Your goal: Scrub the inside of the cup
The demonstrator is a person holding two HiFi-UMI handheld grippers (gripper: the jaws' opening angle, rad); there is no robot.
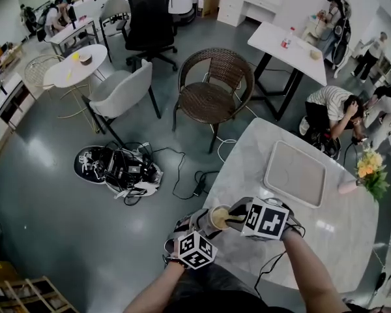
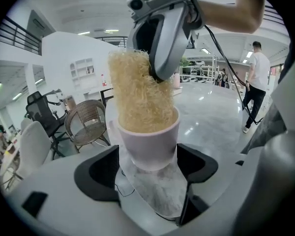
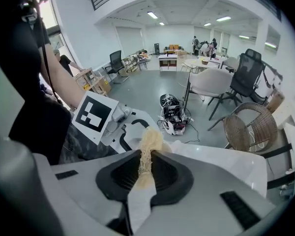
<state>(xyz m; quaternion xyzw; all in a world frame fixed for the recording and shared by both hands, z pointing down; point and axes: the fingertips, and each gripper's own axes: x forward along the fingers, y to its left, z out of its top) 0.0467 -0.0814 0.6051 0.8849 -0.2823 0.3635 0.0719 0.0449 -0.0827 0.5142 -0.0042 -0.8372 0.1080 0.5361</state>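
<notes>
— So, where is the cup (image 2: 148, 140) sitting?

— Between the jaws of the left claw (image 2: 148, 170), at the near corner of the marble table (image 1: 326, 233). The jaws stand wide, but both dark pads press against the cup's pale sides, so I read it as a firm hold. Its mouth is up and it is roughly upright. Whether its base rests on the table or hangs just above it, I can't tell.

— And the other hand?

— The right claw (image 3: 145, 168) is pinched nearly together on a straw-coloured fibrous scrubber (image 2: 137, 90). It grips the upper end, and the lower end fills the cup's mouth.

— Which way does the cup lie from that claw, then?

— Straight below it, along the line the jaws point. The scrubber's long axis stands up out of the cup, close to in line with the cup's own axis. More than half of it shows above the rim.

— So the next stroke is up-and-down?

— That's my judgement. The scrubbing turns on keeping the scrubber's axis matched to the cup's, either pushing down toward the bottom or twisting about that line. If the right claw leaned sideways, the scrubber would lever on the rim against the left claw's hold.

— Which hand does the work?

— The right one, I'd say. The left only steadies the cup, just beside it.
</notes>
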